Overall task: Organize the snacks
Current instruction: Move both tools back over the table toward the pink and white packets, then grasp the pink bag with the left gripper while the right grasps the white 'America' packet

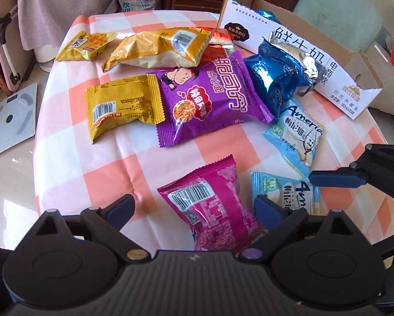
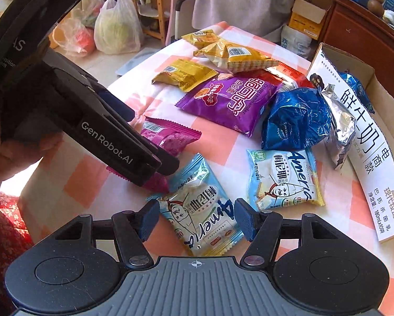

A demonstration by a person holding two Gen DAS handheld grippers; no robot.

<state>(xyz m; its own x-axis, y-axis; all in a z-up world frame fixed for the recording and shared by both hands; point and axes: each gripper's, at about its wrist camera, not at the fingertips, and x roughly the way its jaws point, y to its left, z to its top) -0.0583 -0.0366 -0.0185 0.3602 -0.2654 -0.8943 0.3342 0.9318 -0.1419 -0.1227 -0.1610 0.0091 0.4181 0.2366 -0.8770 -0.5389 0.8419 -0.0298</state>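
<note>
My left gripper (image 1: 194, 208) is open low over the checked tablecloth (image 1: 105, 173). A magenta snack packet (image 1: 210, 205) lies between its fingers, and neither pad touches it. My right gripper (image 2: 197, 218) is open astride a light-blue cracker packet (image 2: 197, 210) that lies flat, with the pads close to its side edges. The left gripper (image 2: 157, 171) shows in the right wrist view over the magenta packet (image 2: 170, 137). A second light-blue packet (image 2: 281, 179) lies to the right. A white milk carton box (image 2: 368, 137) stands open at the table's right.
A purple noodle packet (image 1: 212, 100), a blue foil bag (image 1: 278, 79), three yellow packets (image 1: 123, 105) and a red one (image 1: 218, 44) fill the far half. A floor scale (image 1: 10, 121) lies left of the table. Plastic bags (image 2: 115, 23) and a wooden cabinet (image 2: 360, 34) stand behind.
</note>
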